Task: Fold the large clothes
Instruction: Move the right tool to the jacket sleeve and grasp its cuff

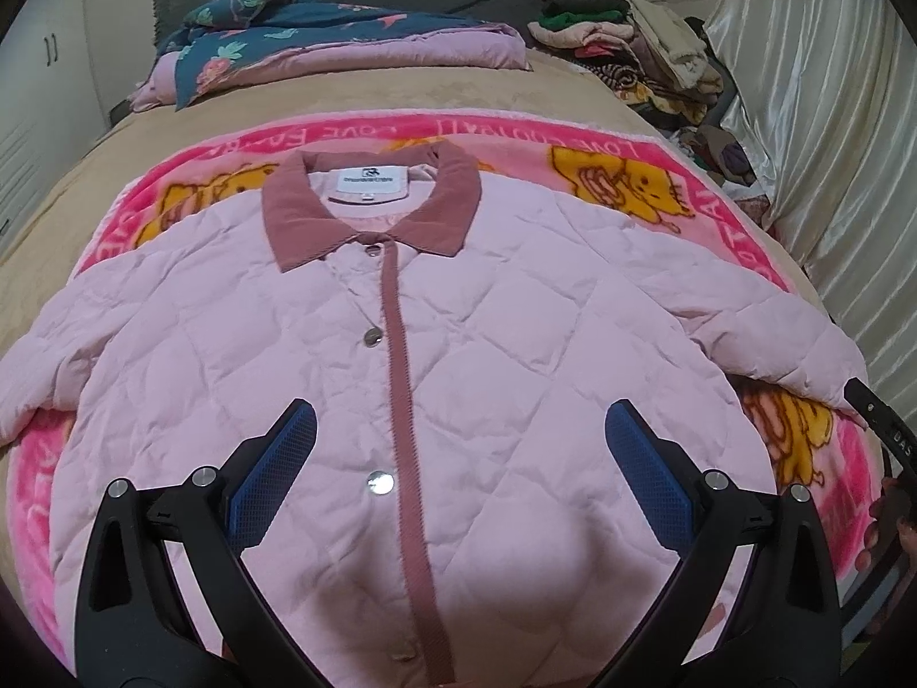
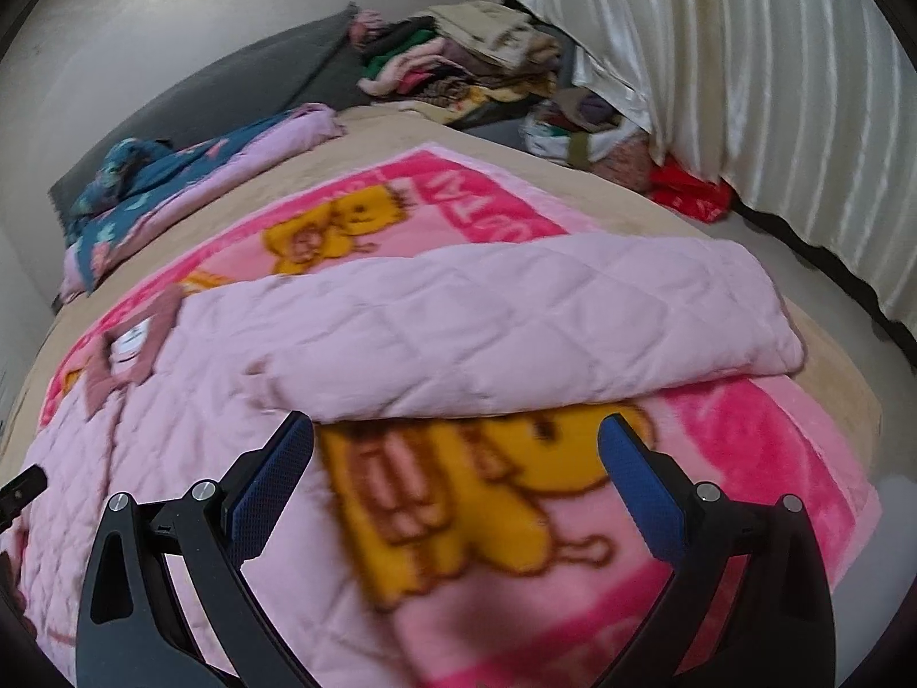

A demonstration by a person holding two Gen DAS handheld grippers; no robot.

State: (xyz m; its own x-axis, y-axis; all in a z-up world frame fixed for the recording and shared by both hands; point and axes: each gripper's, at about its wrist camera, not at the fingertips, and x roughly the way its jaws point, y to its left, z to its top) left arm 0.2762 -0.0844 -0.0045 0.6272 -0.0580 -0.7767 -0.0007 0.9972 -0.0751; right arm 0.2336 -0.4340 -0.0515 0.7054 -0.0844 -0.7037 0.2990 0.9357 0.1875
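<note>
Blue-padded fingers (image 1: 298, 447) of the left gripper (image 1: 458, 430) stand spread wide over the lower front of the pink quilted jacket (image 1: 516, 344), holding nothing; whether the tips touch the fabric cannot be told. That jacket lies face up and buttoned on the pink cartoon blanket (image 1: 802, 430), dusty-rose collar (image 1: 367, 218) at the far end, both sleeves out to the sides. Its hem runs out of view under the gripper, and the cuff of the sleeve to the left of the collar is cut off by the frame edge. Lettering on the white neck label (image 1: 371, 179) is too small to read, and the blanket's border text shows only in part.

From the right wrist view, the right gripper (image 2: 458, 436) is likewise wide apart and empty, poised above the blanket's yellow cartoon figure (image 2: 487, 493) just in front of the jacket's right sleeve (image 2: 516, 321). This view is blurred, so the collar and label there are only smudges. A dark gripper part (image 2: 23, 487) and a bit of a hand show at its left edge, mostly cut off.

Beyond the collar, on the beige bed cover (image 1: 401, 92), lies a folded quilt (image 1: 321, 40) in teal floral and lilac. To the right of the jacket's collar end, a heap of mixed clothes (image 1: 630, 46) sits against the pale satin curtain (image 1: 814, 114); single garments cannot be told apart. A bag or basket of clothes (image 2: 579, 132) stands nearer the curtain, its outline unclear.
</note>
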